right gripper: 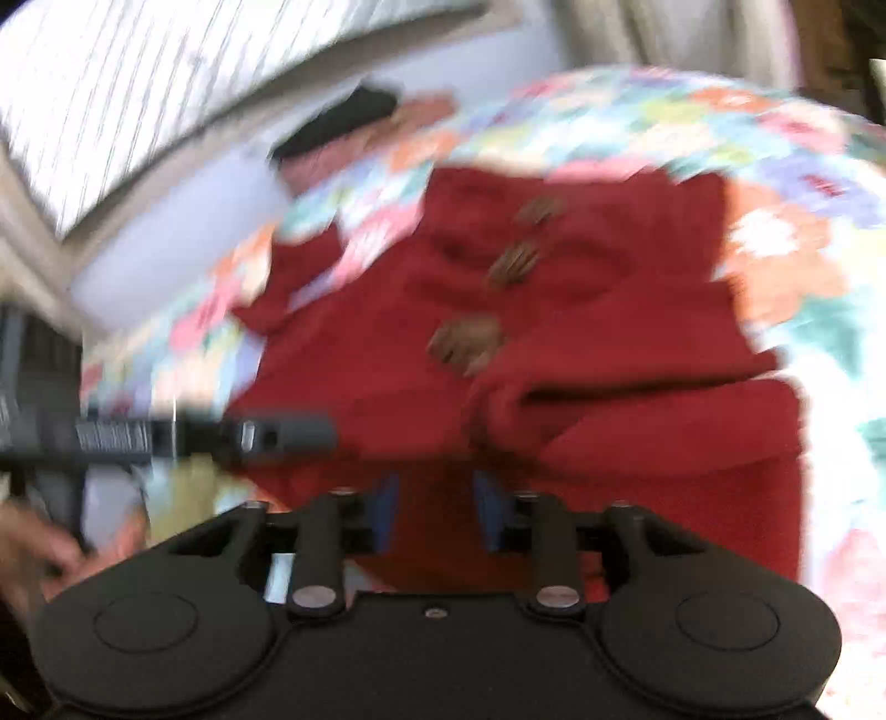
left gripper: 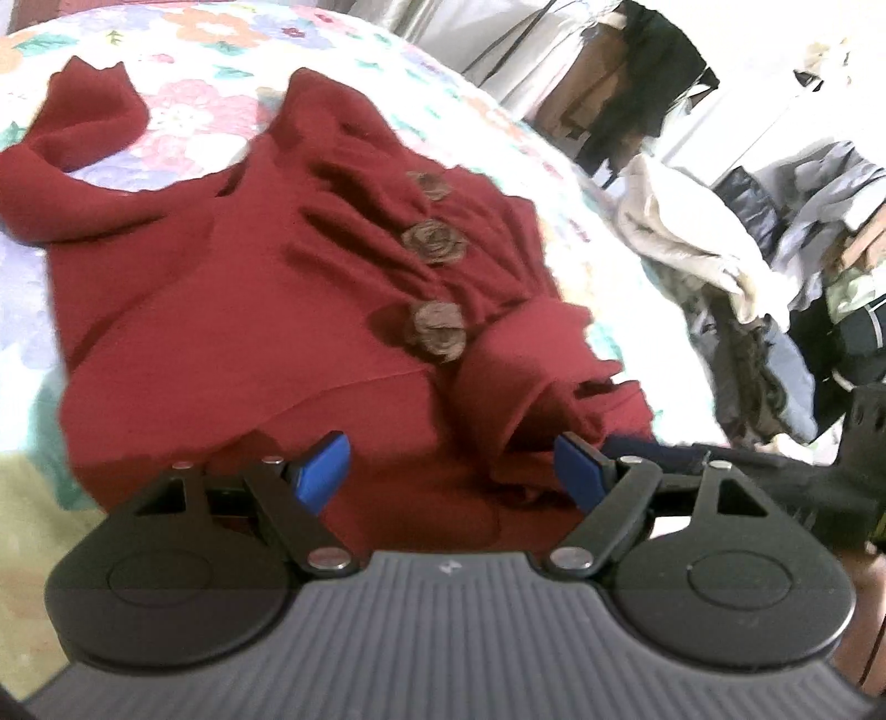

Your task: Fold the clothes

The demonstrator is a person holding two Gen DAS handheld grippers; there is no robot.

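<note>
A red knit sweater (left gripper: 249, 310) with three brown fabric rosettes (left gripper: 437, 329) lies on the floral bedspread (left gripper: 210, 39). Its right sleeve (left gripper: 531, 376) is folded in over the body; the left sleeve (left gripper: 83, 138) lies out to the far left. My left gripper (left gripper: 451, 471) is open and empty just above the sweater's near hem. In the blurred right wrist view the sweater (right gripper: 581, 360) fills the middle. My right gripper (right gripper: 437, 512) hovers over its near edge, fingers apart with red cloth showing in the gap. The left gripper's body (right gripper: 232, 437) shows at the left.
A pile of beige and grey clothes (left gripper: 709, 260) lies off the bed's right side, with dark garments hanging behind (left gripper: 637, 94). A white striped surface (right gripper: 166, 83) and a dark item (right gripper: 338, 124) lie beyond the bed. A hand (right gripper: 33, 548) is at the lower left.
</note>
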